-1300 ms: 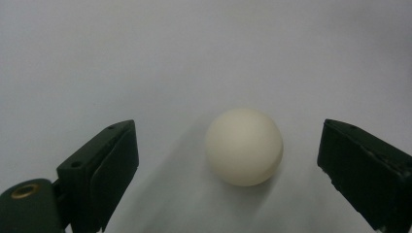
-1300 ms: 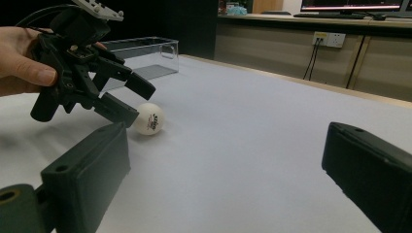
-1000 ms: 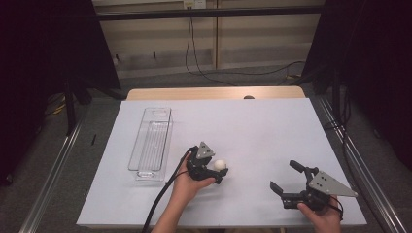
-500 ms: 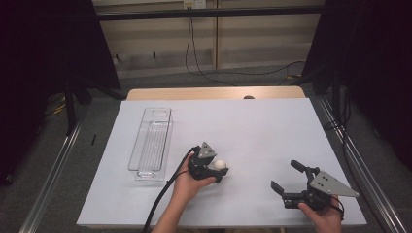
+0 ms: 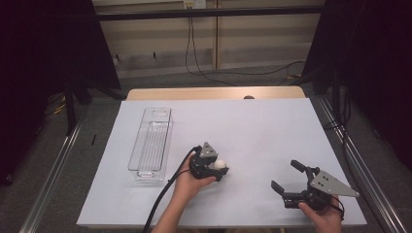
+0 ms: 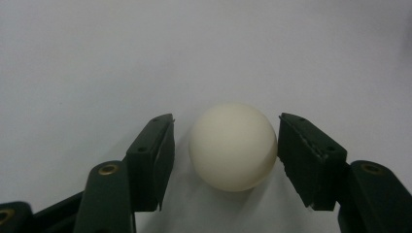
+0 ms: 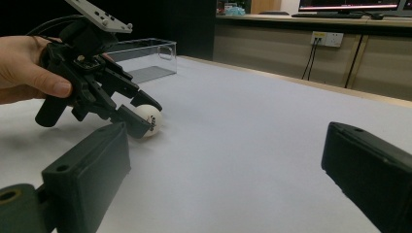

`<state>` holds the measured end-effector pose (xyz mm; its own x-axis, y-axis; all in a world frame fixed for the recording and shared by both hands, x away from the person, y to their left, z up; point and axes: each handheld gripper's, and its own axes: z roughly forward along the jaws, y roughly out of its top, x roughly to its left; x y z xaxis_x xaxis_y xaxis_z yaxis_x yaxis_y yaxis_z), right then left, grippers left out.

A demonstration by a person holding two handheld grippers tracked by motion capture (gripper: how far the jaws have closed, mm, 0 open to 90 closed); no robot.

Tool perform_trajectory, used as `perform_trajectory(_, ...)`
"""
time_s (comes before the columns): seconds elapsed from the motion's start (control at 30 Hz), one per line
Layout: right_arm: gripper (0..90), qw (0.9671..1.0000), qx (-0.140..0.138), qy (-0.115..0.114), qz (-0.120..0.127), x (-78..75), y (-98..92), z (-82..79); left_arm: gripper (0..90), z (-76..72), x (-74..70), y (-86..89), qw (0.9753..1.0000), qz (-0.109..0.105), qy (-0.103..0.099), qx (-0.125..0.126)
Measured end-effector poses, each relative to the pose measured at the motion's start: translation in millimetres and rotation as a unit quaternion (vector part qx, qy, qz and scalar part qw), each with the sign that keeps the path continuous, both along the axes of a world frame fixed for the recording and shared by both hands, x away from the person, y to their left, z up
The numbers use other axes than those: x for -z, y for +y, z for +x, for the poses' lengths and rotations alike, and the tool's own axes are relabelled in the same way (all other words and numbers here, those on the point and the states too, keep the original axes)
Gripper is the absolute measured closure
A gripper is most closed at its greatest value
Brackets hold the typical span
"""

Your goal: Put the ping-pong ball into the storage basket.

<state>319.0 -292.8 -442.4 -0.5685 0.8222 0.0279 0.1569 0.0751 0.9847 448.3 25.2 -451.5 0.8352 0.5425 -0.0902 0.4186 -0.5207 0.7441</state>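
A white ball (image 5: 221, 164) rests on the white table sheet (image 5: 262, 131), near the front middle. My left gripper (image 5: 223, 168) is lowered over it, jaws on either side. In the left gripper view the ball (image 6: 233, 145) sits between the two pads, with a clear gap on the left and the right pad (image 6: 303, 155) at or almost at its surface. My right gripper (image 5: 284, 174) stands open at the front right, nothing between its jaws. The right gripper view shows the ball (image 7: 149, 119) and the left gripper (image 7: 138, 112) with the hand holding it.
A clear plastic tray (image 5: 150, 143) lies lengthwise left of the ball, seemingly with nothing in it; it shows in the right gripper view (image 7: 145, 53) behind the left hand. Metal rails run along both table sides. A wooden edge (image 5: 214, 93) borders the far side.
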Motion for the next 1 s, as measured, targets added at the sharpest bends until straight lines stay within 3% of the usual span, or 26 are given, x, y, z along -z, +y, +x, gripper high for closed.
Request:
perform_trajectory(0.23, 3.2, 1.0000, -0.001, 0.000, 0.000, -0.7, -0.5, -0.6, 44.7, 0.1, 0.6, -0.1, 0.9999, -0.001, 0.009, 0.010)
perform_trajectory(0.33, 3.2, 1.0000, -0.004, 0.000, -0.001, -0.3, -1.0, -0.3, 46.4, -0.6, 0.5, -0.5, 0.9999, 0.009, 0.012, 0.007)
perform_trajectory(0.47, 3.2, 1.0000, -0.003, -0.001, -0.002, -0.6, -0.8, -0.6, 50.6, -0.1, 1.5, -1.0, 0.9999, -0.001, 0.015, 0.003)
perform_trajectory(0.73, 3.2, 1.0000, -0.004, -0.001, -0.002, -0.4, -1.3, -0.3, 51.1, 0.0, 1.1, -0.4, 0.9998, -0.007, 0.019, 0.008)
perform_trajectory(0.77, 3.3, 1.0000, -0.005, 0.000, -0.002, -0.4, -1.3, -0.5, 51.1, -0.3, -0.2, 0.3, 0.9998, 0.002, 0.018, 0.005)
perform_trajectory(1.0, 3.3, 1.0000, -0.001, 0.000, -0.002, -0.6, -0.4, -0.8, 51.1, -1.1, -2.3, 1.7, 0.9995, -0.018, 0.024, 0.003)
